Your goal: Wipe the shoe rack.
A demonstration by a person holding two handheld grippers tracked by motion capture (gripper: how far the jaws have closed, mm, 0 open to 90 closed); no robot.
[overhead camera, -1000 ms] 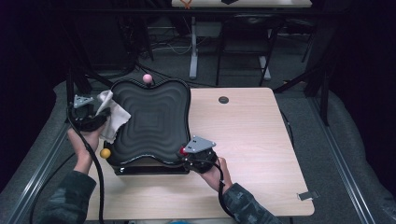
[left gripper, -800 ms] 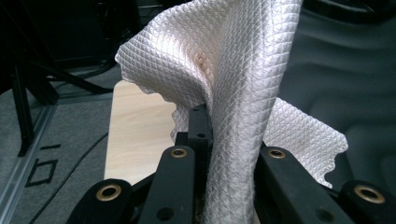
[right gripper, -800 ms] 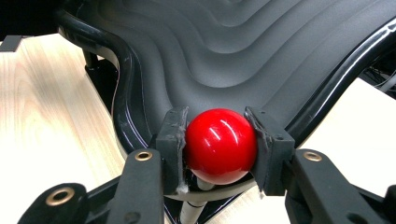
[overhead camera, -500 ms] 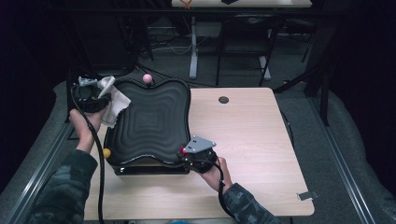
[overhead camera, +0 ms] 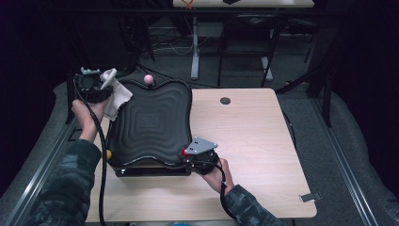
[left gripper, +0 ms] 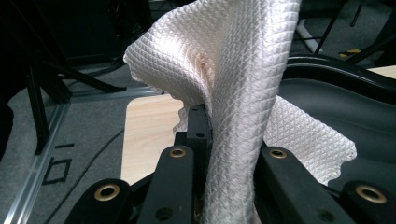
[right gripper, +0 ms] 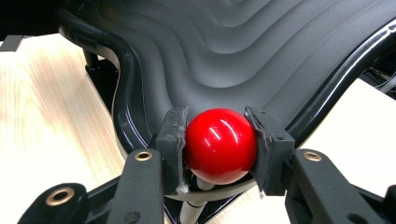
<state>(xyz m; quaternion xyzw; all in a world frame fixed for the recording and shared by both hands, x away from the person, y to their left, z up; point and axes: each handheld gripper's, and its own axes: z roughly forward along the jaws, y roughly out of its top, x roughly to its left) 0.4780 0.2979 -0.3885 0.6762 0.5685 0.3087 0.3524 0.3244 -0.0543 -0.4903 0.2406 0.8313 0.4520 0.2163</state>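
Observation:
A black wavy board with ridged rings lies on the left half of the wooden table, with coloured ball knobs at its corners. My left gripper is raised over the board's far left corner, shut on a white waffle-weave cloth that hangs from its jaws; up close the cloth drapes between the jaws and hides the fingertips. My right gripper sits at the board's near right corner, shut on the red ball knob, one pad on each side of it. The board's ridged surface rises behind the knob.
A pink ball knob stands at the board's far corner and a yellow one at its near left. A small black disc lies on the table beyond the board. Metal rails and a table leg stand on the grey floor around.
My left hand has lifted the cloth and carried it toward the far left corner of the board. The right hand and the red knob have stayed put.

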